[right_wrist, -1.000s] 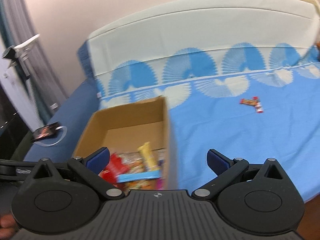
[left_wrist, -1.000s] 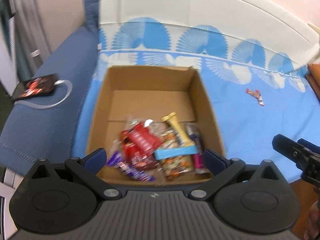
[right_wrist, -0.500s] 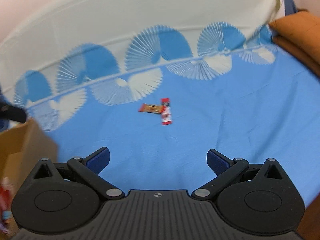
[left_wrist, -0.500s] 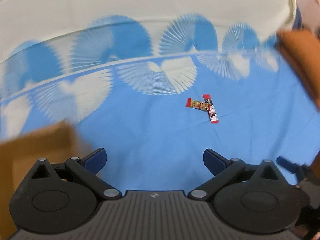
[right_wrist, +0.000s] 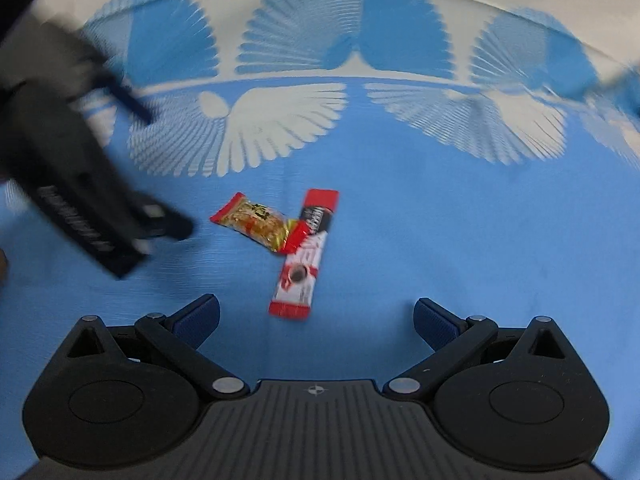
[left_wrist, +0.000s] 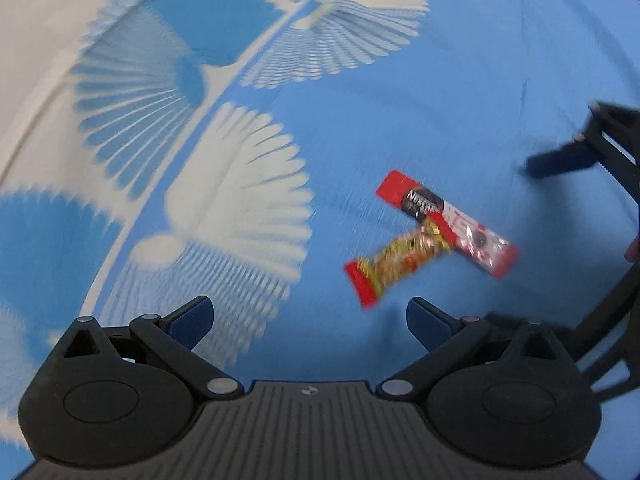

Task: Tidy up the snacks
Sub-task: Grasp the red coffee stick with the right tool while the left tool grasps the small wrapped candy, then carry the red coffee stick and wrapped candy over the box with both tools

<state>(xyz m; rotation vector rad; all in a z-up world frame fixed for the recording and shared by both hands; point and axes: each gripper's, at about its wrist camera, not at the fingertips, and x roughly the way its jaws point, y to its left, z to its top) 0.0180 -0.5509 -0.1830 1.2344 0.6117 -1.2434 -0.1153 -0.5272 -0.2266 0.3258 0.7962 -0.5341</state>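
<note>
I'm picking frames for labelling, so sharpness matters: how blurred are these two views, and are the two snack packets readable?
Left wrist view: strong motion smear across the fan-patterned bedsheet; the red Nescafe sachet and yellow snack bar are soft, their lettering only partly legible. Right wrist view: both packets sharper, the sachet crisp enough, but the left gripper is smeared. Fisheye bending in both.

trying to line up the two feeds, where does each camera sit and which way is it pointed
Left wrist: on the left gripper, open, facing down onto the blue fan-patterned bedsheet; right gripper at right edge.
Right wrist: on the right gripper, open, facing the sheet; left gripper at left edge.
Shared: long red sachet overlapping yellow-red snack bar.
</note>
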